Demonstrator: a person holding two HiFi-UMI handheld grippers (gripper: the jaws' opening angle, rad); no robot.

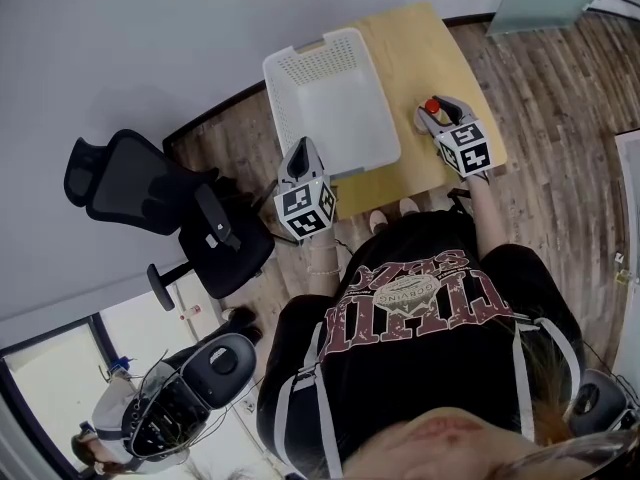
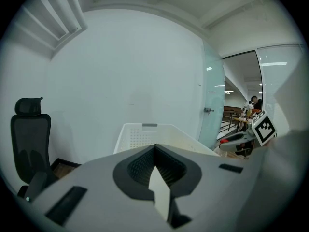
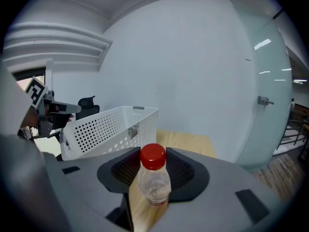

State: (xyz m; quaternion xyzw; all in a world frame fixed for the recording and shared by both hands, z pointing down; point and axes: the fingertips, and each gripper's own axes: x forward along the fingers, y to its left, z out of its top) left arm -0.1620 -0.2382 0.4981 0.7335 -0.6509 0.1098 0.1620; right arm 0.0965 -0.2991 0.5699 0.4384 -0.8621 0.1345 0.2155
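Note:
My right gripper (image 1: 436, 118) is shut on a small clear bottle (image 3: 154, 186) with a red cap (image 3: 153, 156); its dark pads press both sides. The bottle (image 1: 432, 107) is upright over the right part of the wooden table (image 1: 420, 48). A white perforated basket (image 1: 335, 118) stands on the table to its left. My left gripper (image 1: 300, 150) hangs by the basket's near left corner, off the table edge. It is shut with nothing in it. In the left gripper view the left gripper (image 2: 155, 152) points at the basket (image 2: 145, 132).
A black office chair (image 1: 140, 183) stands on the wood floor left of the table. A dark rounded device (image 1: 190, 383) and a person (image 1: 100, 423) are at the lower left. A grey wall runs behind the table, with a glass door (image 2: 212, 95) to its right.

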